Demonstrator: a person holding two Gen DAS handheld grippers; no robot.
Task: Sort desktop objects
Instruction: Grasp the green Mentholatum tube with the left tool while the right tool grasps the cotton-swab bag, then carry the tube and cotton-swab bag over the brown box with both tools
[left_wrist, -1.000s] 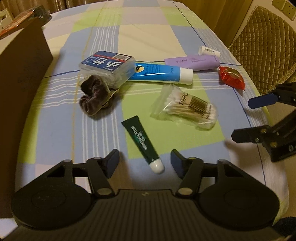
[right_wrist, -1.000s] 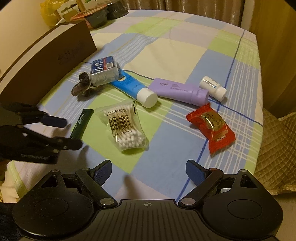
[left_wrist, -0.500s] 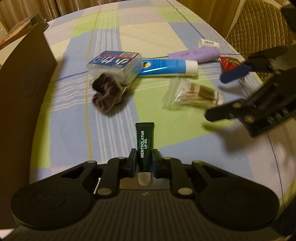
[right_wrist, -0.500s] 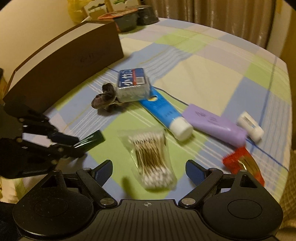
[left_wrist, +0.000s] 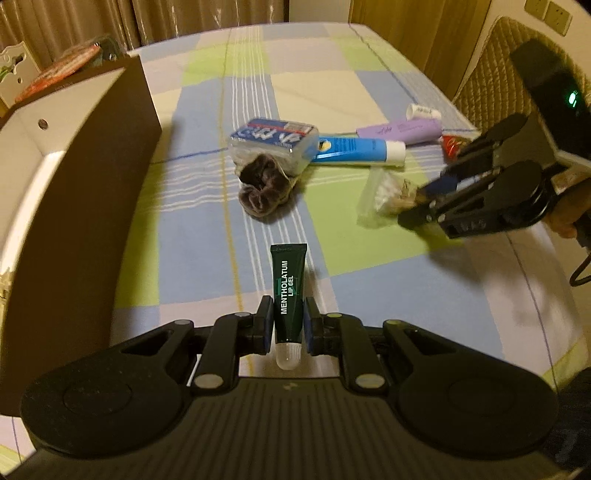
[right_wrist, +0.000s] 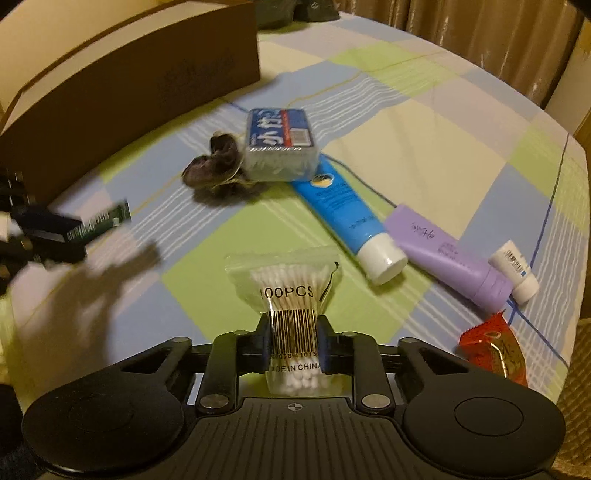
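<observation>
- Since half a second ago, the right gripper (right_wrist: 293, 341) has closed on the cotton swab bag (right_wrist: 290, 295), which then lay loose on the tablecloth (right_wrist: 424, 147) between its open fingers.
- Its jaws now pinch the bag at the barcode, the wider top of the bag fanning out ahead of the fingers.
- In the left wrist view the same gripper (left_wrist: 424, 201) appears at the right, blurred, with the bag (left_wrist: 382, 194) at its tips.
- The left gripper (left_wrist: 286, 325) stays clenched on the green lip gel tube (left_wrist: 288, 291), clear cap toward the camera, flat end pointing forward.
- From the right wrist view the lip gel tube (right_wrist: 105, 221) juts from the left gripper (right_wrist: 55, 230) above the cloth at the left edge, blurred.
- Ahead of the left gripper a bare stretch of cloth leads to a dark scrunchie (left_wrist: 264, 188).
- The scrunchie touches a clear toothpick box (left_wrist: 275, 142) with a blue label.
- A blue tube (left_wrist: 358, 151) lies just beside the box, then a purple tube (left_wrist: 400, 131) and a small white bottle (left_wrist: 423, 110).
- A red snack packet (right_wrist: 493, 350) sits near the cloth's right edge.
- A brown cardboard box (left_wrist: 77, 206) walls the left side, with open cloth beyond the cluster.
</observation>
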